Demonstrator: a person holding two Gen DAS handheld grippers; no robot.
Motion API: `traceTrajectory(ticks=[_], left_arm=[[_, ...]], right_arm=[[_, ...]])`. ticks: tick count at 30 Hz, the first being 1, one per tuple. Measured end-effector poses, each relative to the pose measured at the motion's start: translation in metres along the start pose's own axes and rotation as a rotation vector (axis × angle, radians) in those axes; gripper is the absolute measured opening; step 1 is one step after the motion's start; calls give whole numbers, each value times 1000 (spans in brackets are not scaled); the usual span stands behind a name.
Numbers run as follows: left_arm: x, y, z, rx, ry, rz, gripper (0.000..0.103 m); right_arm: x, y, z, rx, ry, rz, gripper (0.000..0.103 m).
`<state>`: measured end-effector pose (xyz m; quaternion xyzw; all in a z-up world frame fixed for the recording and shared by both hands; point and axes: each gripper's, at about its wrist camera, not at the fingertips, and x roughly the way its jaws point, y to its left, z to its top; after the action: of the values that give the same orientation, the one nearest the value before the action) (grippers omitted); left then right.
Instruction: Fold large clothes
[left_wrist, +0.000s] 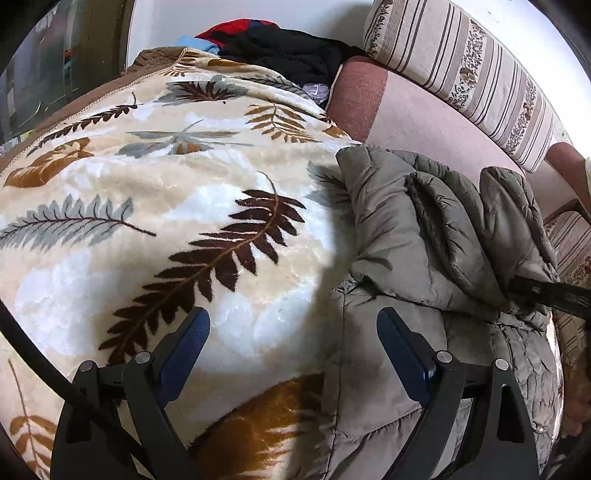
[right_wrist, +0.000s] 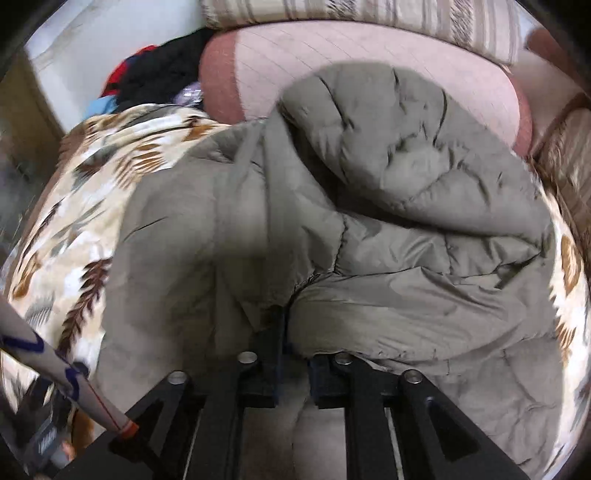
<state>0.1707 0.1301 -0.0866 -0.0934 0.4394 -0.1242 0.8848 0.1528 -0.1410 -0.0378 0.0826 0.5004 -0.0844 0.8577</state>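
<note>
A grey-olive quilted puffer jacket (left_wrist: 424, 236) lies bunched on a cream blanket with a fern-leaf print (left_wrist: 155, 192). My left gripper (left_wrist: 293, 328) is open and empty, hovering over the jacket's left edge where it meets the blanket. In the right wrist view the jacket (right_wrist: 369, 192) fills the middle, folded over itself. My right gripper (right_wrist: 291, 325) is shut on a fold of the jacket fabric, its fingers mostly buried in the cloth. The right gripper's finger also shows in the left wrist view (left_wrist: 554, 293), pinching the jacket's right side.
A pink sofa seat (left_wrist: 417, 118) and a striped floral cushion (left_wrist: 480, 74) lie behind the jacket. A pile of black, red and blue clothes (left_wrist: 273, 44) sits at the back against the white wall. The left arm's patterned sleeve (right_wrist: 55, 365) crosses the right wrist view's lower left.
</note>
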Motion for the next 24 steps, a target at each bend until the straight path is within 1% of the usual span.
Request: traceTrajectory(ticks=[1,2,3,5,7,10,12,13,14,16,17,18,20,21,22,24], left_arm=[[0,0,0,-1,2,-2,91],[0,0,0,-4,3,-4,91],[0,1,0,-6,5,-6,91],[0,3,0,-16,7,-12,91],[-2,4,1,-26,5,-22,91],[-2,3,1,-23,3,-22,91],[-1,2,0,-15,6,-17,91],[0,0,0,-8,10,-15,91],[0,-1,0,-4,10,-14,91],[-1,-2,0,4,7,-9,91],[-1,-3,0,6,5,-7,91],[-1,-4,0,8,4,-6,91],[-1,-5,1,11,3,-8,91],[-1,-5,1,12,4,-9,91],[0,-6,1,14,7,-9,91],[1,-7,1,18,14,-10,91]], right_arm=[[-6,-2,-3,-6,5,20,45],[-16,-5,-8,-7,5,38,61],[-26,-7,-13,-11,-3,39,63],[-39,-6,-21,-37,0,48,62],[-55,-9,-20,-63,-32,34,62],[-75,-15,6,-74,-165,-79,62],[-73,-25,32,-37,-218,-153,62],[-67,-29,43,-20,-225,-172,62],[-55,-35,55,5,-216,-194,62],[-28,-45,68,48,-161,-201,62],[-14,-50,69,70,-124,-194,58],[5,-54,66,91,-74,-176,56],[29,-55,53,98,1,-136,56],[46,-50,43,79,42,-139,56],[52,-48,34,55,56,-155,56],[60,-40,28,8,44,-195,56]])
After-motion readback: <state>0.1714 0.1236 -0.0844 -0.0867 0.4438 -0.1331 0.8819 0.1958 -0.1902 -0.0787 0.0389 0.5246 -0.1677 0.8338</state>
